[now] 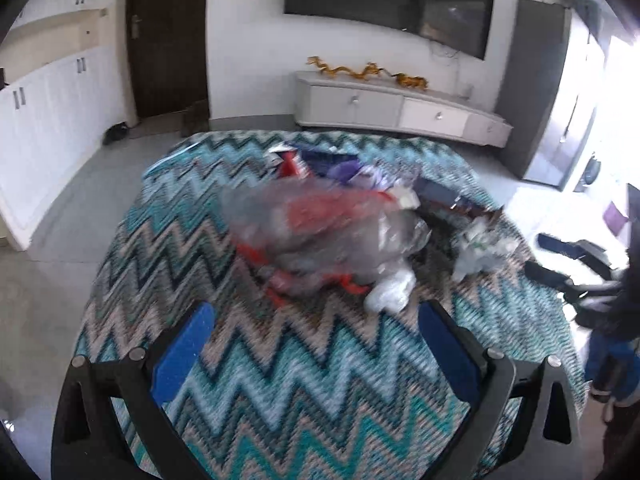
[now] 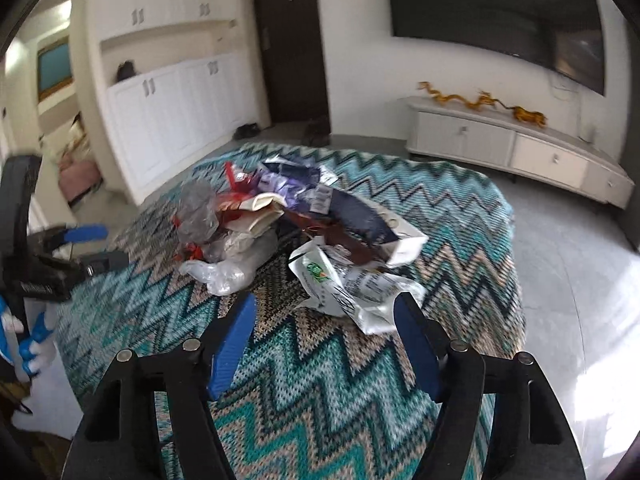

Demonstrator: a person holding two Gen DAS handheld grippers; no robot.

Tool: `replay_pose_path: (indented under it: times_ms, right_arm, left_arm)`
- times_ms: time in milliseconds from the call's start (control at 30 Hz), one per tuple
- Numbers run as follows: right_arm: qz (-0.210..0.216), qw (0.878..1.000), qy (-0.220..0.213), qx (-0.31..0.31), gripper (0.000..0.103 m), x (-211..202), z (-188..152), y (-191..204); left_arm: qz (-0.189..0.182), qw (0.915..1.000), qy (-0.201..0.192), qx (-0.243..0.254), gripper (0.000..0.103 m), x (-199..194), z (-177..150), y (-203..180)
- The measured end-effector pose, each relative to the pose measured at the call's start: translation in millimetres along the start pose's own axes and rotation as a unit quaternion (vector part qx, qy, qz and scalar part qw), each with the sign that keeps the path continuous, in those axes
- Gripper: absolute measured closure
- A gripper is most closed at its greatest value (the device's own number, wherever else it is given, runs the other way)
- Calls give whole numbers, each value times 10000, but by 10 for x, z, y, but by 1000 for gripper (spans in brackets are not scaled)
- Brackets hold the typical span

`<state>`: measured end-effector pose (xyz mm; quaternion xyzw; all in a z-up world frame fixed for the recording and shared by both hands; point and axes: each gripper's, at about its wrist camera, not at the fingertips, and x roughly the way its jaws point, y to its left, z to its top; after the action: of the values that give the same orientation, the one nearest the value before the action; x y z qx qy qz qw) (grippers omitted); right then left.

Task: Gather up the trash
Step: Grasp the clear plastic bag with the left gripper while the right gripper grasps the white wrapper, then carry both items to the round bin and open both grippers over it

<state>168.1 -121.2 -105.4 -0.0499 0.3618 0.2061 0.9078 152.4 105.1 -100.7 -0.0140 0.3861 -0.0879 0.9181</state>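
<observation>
A heap of trash lies on a table under a teal zigzag cloth (image 1: 288,380). A clear plastic bag with red inside (image 1: 320,228) sits mid-table, blurred, with a white crumpled bag (image 1: 390,294) at its near edge. My left gripper (image 1: 316,316) is open and empty, just short of the heap. In the right wrist view a white wrapper with green print (image 2: 348,284) lies nearest, behind it a dark blue carton (image 2: 368,216) and purple wrappers (image 2: 280,184). My right gripper (image 2: 324,308) is open, its jaws on either side of the wrapper's near edge. The left gripper (image 2: 86,234) shows at the left edge.
A low white TV cabinet (image 1: 400,112) with gold dragon figures (image 1: 368,72) stands by the far wall under a dark screen (image 1: 392,4). White cupboards (image 2: 168,120) and a dark door (image 2: 288,40) are to the left. Grey floor surrounds the table.
</observation>
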Motion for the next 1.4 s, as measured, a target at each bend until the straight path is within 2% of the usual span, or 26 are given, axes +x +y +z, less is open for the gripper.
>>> replay_pose_path:
  times_ms: [133,300,367,433,500,533,567,600,633,700,733,833,1000,1233,1400]
  right_arm:
    - [32,9999,113,-124,39,191,23,-1]
    - [19,9996,135,-256,39,329,52,3]
    - [-20,9992,171,-350,39,378,53,17]
    - [-105,9986,230,-475,39,430,43,34]
    - [-164,9978,275,-572,40,480,39,42]
    - [-198,9975,288,-618,45,495,36,45]
    - [-240,9970,305,-664,49,510,34,50]
    - [-281,9964,353,-717,62,538,35,51]
    - [-285,9961,405,-735,73,565,34,47]
    - [-281,9958,462,-739,82,590,21,38]
    - [-280,9958,476,-731,85,591,13,32]
    - [-230,9965,484,-641,91,548,-7,9]
    - [15,9985,395,-383,97,304,-13,6]
    - [559,9983,113,101,98,-166,-48,65]
    - [894,9949,-250,406,98,-531,-80,119]
  left_arm:
    - [-51,9995,-97,286,0,125,167,-145]
    - [50,9982,9,596,1,395,293,-320]
    - [104,9976,72,680,5,493,303,-365]
    - [130,9973,162,701,20,578,315,-373]
    - [74,9976,299,617,40,657,335,-328]
    - [73,9978,350,561,44,688,340,-291]
    - [77,9979,385,513,53,721,350,-268]
    - [48,9981,434,444,64,752,362,-234]
    - [-10,9981,478,384,69,768,366,-205]
    - [-137,9981,529,293,90,764,358,-157]
    - [-188,9981,534,254,93,743,352,-132]
    - [-199,9987,439,185,98,619,331,-97]
    - [-200,9996,155,132,99,283,352,-55]
    - [-261,9993,-244,86,99,-271,363,-13]
    - [-386,9982,-443,139,99,-626,375,-87]
